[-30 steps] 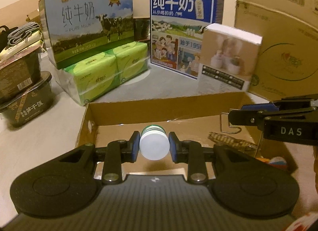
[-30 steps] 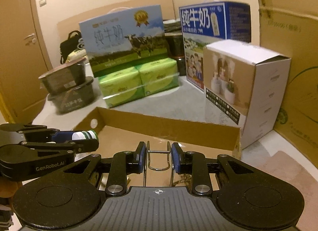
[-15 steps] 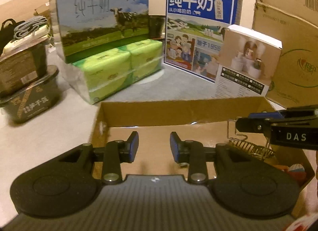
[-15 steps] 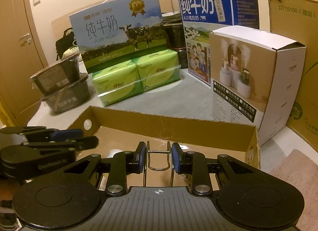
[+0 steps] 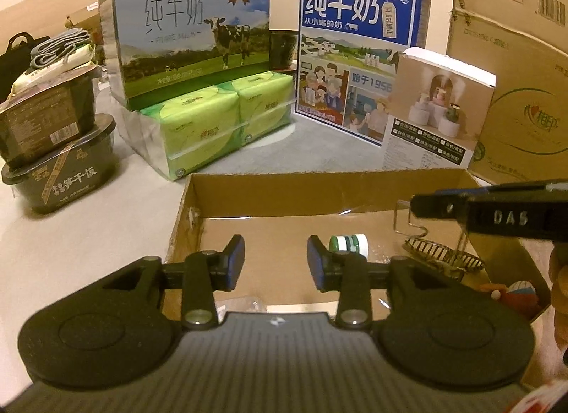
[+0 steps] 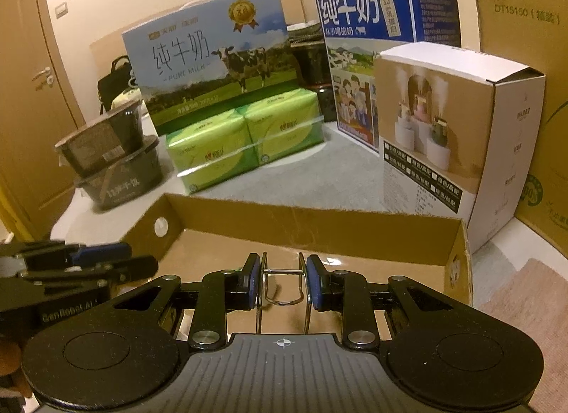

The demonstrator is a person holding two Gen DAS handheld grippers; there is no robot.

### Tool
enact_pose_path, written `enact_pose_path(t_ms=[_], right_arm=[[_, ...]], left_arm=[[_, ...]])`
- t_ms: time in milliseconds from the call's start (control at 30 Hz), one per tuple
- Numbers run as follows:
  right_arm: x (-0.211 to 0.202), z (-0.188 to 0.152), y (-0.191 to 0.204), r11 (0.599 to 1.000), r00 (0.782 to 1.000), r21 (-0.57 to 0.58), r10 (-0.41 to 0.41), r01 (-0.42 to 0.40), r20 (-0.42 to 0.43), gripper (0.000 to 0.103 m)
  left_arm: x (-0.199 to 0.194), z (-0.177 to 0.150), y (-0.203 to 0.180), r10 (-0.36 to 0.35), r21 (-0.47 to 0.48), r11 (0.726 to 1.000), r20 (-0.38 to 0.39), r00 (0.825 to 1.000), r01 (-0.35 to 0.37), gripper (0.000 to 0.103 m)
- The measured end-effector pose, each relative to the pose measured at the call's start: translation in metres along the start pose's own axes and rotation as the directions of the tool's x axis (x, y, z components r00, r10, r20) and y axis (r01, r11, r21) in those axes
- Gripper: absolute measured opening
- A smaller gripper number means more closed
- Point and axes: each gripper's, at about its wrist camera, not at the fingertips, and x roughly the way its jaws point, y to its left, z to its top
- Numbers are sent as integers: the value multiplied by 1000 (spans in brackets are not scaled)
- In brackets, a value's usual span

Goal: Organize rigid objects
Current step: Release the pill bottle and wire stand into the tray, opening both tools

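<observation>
A shallow cardboard tray (image 5: 319, 189) lies in front of me. A small white bottle with a green band (image 5: 348, 244) lies on its floor, just past my left gripper's right fingertip. My left gripper (image 5: 276, 264) is open and empty above the tray. My right gripper (image 6: 283, 283) is shut on the wire frame of a metal rack (image 6: 283, 285); in the left wrist view the rack's basket (image 5: 440, 255) hangs in the tray's right part under the right gripper (image 5: 426, 205).
Behind the tray stand two milk cartons (image 5: 188, 33) (image 5: 355, 54), green tissue packs (image 5: 216, 121), a humidifier box (image 5: 436, 111) and large cardboard boxes (image 5: 511, 68). Stacked black food bowls (image 5: 53, 150) sit left. A colourful toy (image 5: 514, 292) lies at the tray's right corner.
My left gripper opened and let go of the white bottle, which now lies in the tray. The left gripper pulled back and up. The right gripper kept its hold on the rack.
</observation>
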Motion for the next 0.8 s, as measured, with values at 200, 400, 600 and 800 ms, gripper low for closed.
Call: enact_pose_path(t_ms=[200,400,600,800], right_arm=[[-14,2,-2,999,998,36,17,-20,60,74],[-50,-2,-3,999,996,47,-16,12,92,74],[-103,-25,-2,997,992,47,-61,56,107,74],[-147,-55,8,996,993,38,-82,79,84,74]], left_arm=[[-15,-5,3,23,-30,999,18,1000,-22,80],[-45,-13,0,40,-61,997,30,999,-38,85],[-85,-29,-18,40,-64,997,35,999,-38,90],[-123,-48,-38,21,-79,997,22,1000,-20,95]])
